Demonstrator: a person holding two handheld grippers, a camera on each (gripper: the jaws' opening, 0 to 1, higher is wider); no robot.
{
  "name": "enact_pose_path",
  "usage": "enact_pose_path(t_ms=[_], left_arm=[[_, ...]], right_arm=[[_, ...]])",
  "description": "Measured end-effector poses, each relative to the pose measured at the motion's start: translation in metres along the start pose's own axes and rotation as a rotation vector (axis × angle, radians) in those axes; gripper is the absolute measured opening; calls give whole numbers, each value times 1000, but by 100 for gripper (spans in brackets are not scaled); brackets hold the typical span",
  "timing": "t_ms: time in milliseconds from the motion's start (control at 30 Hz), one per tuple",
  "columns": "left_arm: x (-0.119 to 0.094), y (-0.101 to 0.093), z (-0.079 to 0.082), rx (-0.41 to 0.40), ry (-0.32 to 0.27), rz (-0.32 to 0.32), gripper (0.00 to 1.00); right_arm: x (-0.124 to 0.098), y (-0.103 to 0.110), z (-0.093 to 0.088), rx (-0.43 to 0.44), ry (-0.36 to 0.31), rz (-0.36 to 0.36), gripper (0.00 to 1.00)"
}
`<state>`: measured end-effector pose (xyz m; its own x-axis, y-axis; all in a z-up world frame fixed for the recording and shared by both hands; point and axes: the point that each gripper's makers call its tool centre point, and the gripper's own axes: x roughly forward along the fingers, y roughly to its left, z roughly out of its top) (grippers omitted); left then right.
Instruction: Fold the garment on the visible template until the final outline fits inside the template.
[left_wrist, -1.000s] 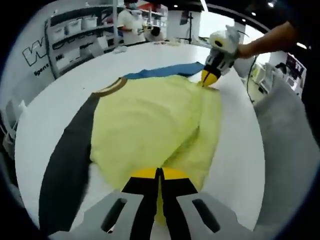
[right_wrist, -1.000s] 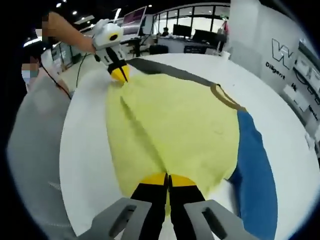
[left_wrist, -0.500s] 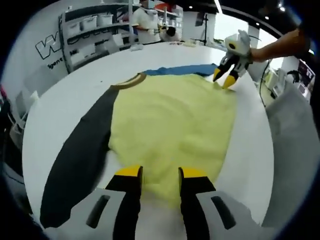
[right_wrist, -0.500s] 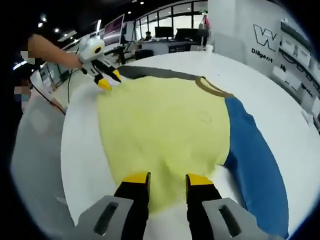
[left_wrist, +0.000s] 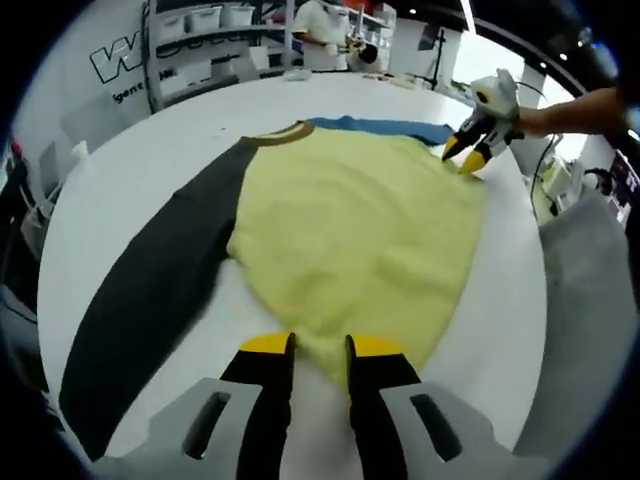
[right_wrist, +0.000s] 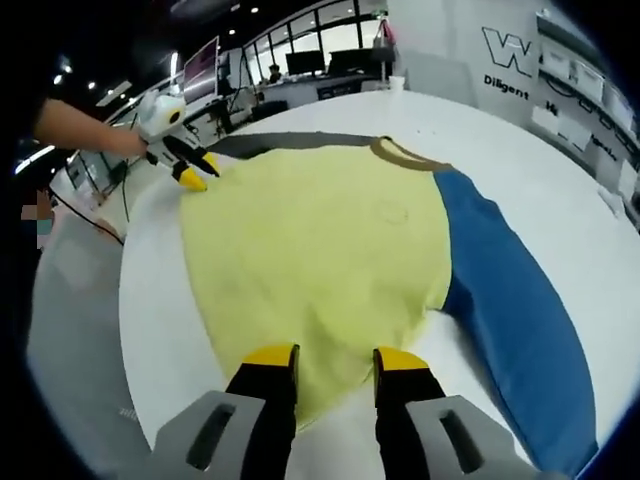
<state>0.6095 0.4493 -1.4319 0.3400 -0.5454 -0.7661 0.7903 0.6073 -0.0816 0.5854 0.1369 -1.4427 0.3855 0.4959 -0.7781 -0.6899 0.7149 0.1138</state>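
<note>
**Shirt flat, both tools at the hem**

The shirt (left_wrist: 350, 230) lies spread on the white table (left_wrist: 120, 180), its long axis running away from both tools, collar at the far end. The left tool (left_wrist: 318, 350) and right tool (right_wrist: 335, 360) stand at opposite hem corners, each parted with nothing gripped. The black sleeve (left_wrist: 150, 300) lies by the left tool, the blue sleeve (right_wrist: 510, 310) by the right.

Bare table (left_wrist: 120, 190) around garment (left_wrist: 360, 230)
</note>
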Motion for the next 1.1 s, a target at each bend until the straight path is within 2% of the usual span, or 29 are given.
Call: enact_pose_path(t_ms=[167, 233, 300, 333, 433, 533, 700, 800, 900, 1100], left_arm=[[-1, 3, -1, -15, 7, 16, 11], [-1, 2, -1, -28, 8, 13, 7], [-1, 2, 0, -46, 7, 12, 6], [-2, 2, 0, -46, 5, 10, 5], [-5, -1, 2, -21, -7, 9, 4], [-13, -2, 6, -5, -30, 5, 4], [-30, -5, 9, -37, -78, -36, 4], [-35, -8, 4, -47, -76, -48, 3], [-41, -17, 2, -59, -93, -83, 3], [-58, -36, 3, 7, -132, -143, 3]], right_arm=[[-4, -4, -3, 42, -5, 2, 20], [-4, -3, -4, 46, 0, 12, 10], [-5, -3, -5, 15, 6, 8, 0], [-6, -3, -4, -20, -3, 8, 0], [-8, -1, -3, -1, 3, 5, 0], [-16, -1, 2, -25, -8, -4, 0], [-37, 4, 6, -58, -40, 4, 0], [-45, 10, 2, -60, -49, 16, 0], [-52, 19, 1, -85, -58, 27, 0], [-67, 39, 1, -159, -79, 55, 0]])
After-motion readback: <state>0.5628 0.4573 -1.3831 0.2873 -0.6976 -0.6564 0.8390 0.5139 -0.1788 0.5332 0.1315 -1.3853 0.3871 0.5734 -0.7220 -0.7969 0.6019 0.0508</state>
